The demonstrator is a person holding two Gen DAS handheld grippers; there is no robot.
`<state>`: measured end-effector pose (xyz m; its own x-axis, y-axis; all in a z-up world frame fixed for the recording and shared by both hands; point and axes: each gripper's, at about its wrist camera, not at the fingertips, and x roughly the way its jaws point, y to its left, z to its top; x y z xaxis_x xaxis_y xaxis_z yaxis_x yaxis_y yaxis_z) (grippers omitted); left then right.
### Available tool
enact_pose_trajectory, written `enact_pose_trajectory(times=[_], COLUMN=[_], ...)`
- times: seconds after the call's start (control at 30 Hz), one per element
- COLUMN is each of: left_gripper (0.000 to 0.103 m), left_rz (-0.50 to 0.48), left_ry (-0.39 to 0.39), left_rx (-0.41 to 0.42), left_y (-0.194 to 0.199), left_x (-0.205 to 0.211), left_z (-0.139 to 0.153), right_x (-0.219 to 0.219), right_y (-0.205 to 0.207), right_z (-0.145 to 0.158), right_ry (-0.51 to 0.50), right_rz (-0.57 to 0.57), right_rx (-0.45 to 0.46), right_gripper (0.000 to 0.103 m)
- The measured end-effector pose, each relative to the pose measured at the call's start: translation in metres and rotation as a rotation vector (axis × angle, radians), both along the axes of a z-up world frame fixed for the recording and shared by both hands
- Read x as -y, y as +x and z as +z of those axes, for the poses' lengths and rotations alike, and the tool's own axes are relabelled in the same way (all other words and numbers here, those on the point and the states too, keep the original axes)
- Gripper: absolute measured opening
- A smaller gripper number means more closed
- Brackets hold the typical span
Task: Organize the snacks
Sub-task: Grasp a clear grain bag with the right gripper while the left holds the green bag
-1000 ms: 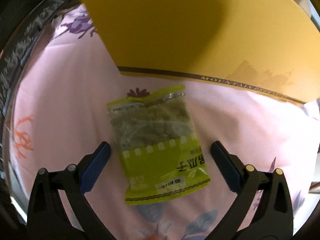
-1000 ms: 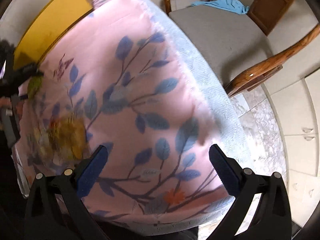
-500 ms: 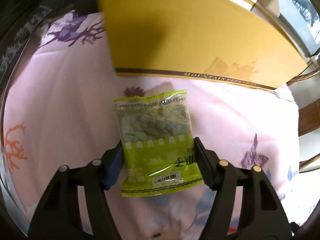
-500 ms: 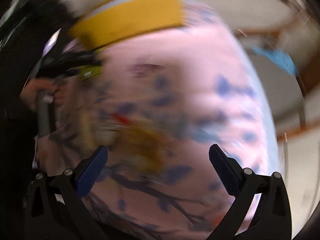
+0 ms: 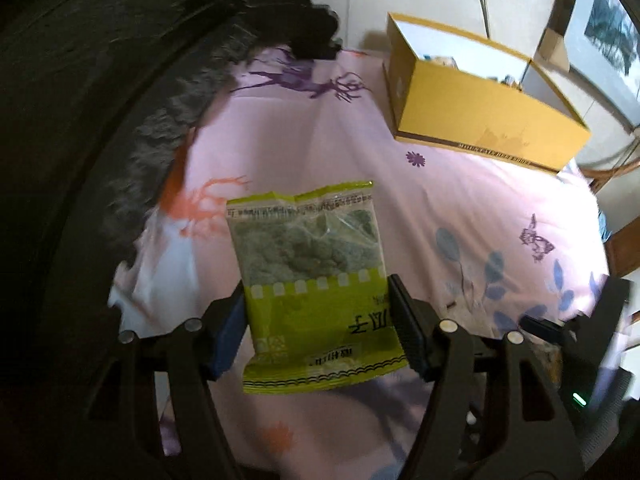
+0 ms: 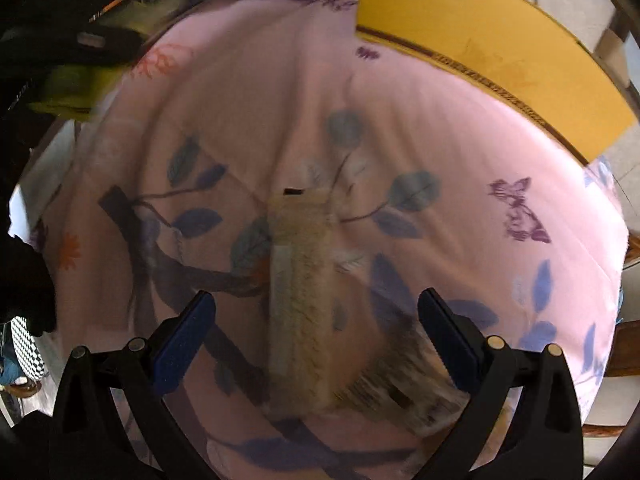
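Left gripper (image 5: 318, 322) pinching green snack packet (image 5: 316, 280) above the pink cloth (image 5: 460, 208); right gripper (image 6: 316, 338) gaping wide over a blurred tan packet (image 6: 298, 304). Risking slippage: slick film sliding free before reaching the yellow box (image 5: 480, 120).

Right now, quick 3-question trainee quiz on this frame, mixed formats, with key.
1. True or false: the left hand-held gripper is shut on the green snack packet.
2. The right hand-held gripper is: A) shut on a packet B) open above a blurred beige packet C) inside the box.
3. Fill in: the yellow box stands on the pink floral ____.

Key: 1 true; 2 B; 3 cloth.
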<state>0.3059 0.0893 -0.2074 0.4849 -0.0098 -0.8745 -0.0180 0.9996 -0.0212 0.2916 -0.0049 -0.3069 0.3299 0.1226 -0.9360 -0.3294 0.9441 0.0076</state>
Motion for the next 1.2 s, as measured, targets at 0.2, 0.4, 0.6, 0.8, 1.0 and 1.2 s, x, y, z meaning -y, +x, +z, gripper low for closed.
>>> enact_pose_trajectory(times=[0.2, 0.4, 0.6, 0.8, 1.0, 1.2], left_gripper=[0.067, 0.067, 0.067, 0.068, 0.068, 0.068], left_rz=[-0.005, -0.11, -0.104, -0.191, -0.247, -0.25], left_ry=[-0.057, -0.162, -0.141, -0.062, -0.054, -0.042], left_rx=[-0.049, -0.05, -0.008, 0.015, 0.002, -0.02], left_y=[-0.035, -0.053, -0.063, -0.063, -0.054, -0.043], left_x=[0.001, 0.016, 0.017, 0.029, 0.039, 0.051], left_z=[0.005, 0.006, 0.014, 0.022, 0.021, 0.016], right_x=[-0.002, 0.006, -0.003, 0.004, 0.025, 0.05], right_y=[0.008, -0.005, -0.01, -0.027, -0.041, -0.054], right_z=[-0.01, -0.01, -0.004, 0.0, 0.01, 0.04], right_ry=[0.013, 0.044, 0.034, 0.09, 0.126, 0.185], right_rz=[-0.007, -0.062, -0.002, -0.082, -0.115, -0.185], right_rx=[0.041, 0.122, 0.1, 0.09, 0.036, 0.062], right_gripper=[0.102, 0.102, 0.056, 0.029, 0.029, 0.029])
